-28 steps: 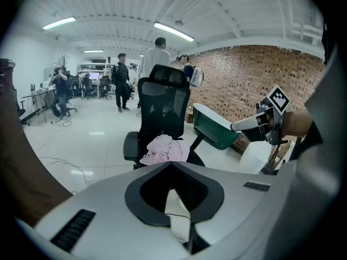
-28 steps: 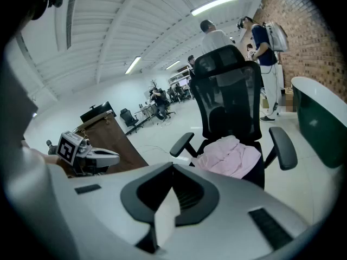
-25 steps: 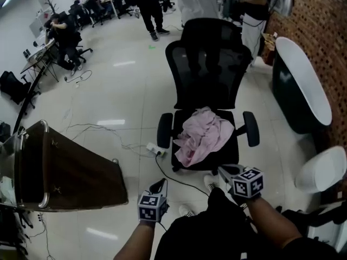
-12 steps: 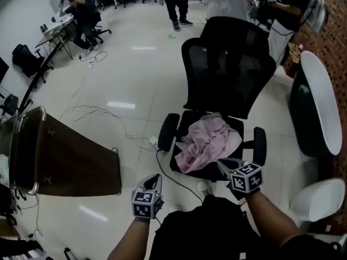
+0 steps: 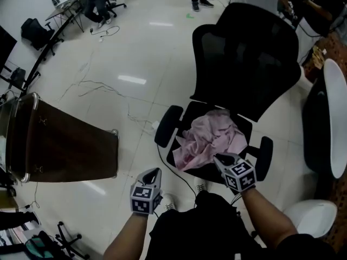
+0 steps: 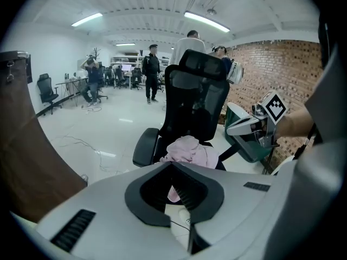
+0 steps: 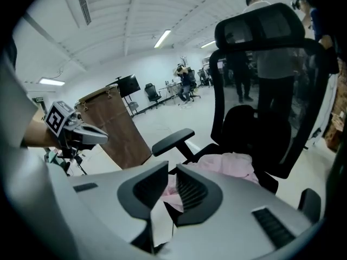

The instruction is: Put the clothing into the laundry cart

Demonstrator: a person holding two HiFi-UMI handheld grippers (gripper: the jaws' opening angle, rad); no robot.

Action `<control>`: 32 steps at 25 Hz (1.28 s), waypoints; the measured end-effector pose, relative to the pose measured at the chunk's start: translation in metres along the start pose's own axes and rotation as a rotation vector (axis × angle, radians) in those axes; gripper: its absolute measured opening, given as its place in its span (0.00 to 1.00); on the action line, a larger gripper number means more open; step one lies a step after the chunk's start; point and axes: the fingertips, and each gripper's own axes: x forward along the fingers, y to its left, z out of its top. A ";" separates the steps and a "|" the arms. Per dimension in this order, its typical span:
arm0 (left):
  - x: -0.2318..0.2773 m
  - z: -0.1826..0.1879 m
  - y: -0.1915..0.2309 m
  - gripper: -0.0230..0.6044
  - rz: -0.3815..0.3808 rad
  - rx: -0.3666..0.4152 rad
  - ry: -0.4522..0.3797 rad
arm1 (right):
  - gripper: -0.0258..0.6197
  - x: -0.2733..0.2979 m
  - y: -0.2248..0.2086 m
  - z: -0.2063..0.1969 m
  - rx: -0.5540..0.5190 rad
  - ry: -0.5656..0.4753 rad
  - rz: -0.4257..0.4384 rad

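Pink cloth garment (image 5: pixel 211 137), matt black mesh chair (image 5: pixel 249 64), glossy smooth floor (image 5: pixel 108 47).

Right gripper (image 7: pixel 172 163) low in centre. Jaws have just been opening, now narrow gap, pads press on nothing. Pink clothing (image 7: pixel 227 164) seen through gap, lies crumpled beyond tips on seat of black office chair (image 7: pixel 265 91). Brown laundry cart (image 7: pixel 116 126) stands at left, apart from chair. Left gripper (image 7: pixel 102 138) at far left.

Open-plan office: mesh swivel chair (image 5: pixel 246 58), staffed desks (image 6: pixel 66 82), monitor (image 7: pixel 130 83), ceiling strip lights (image 6: pixel 206 21), glossy tiled floor (image 5: pixel 108 53).
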 end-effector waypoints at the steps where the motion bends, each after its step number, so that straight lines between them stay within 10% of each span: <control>1: 0.005 0.001 0.000 0.04 0.012 -0.010 0.004 | 0.15 0.007 -0.005 0.000 -0.006 0.011 0.015; 5: 0.030 0.003 0.002 0.04 0.046 -0.068 0.011 | 0.20 0.040 -0.026 -0.003 -0.020 0.058 0.061; 14: 0.072 -0.006 0.001 0.04 0.091 -0.148 0.028 | 0.67 0.114 -0.042 -0.037 -0.186 0.204 0.124; 32: 0.164 -0.089 0.034 0.04 0.159 -0.305 0.098 | 0.81 0.270 -0.074 -0.125 -0.552 0.442 0.110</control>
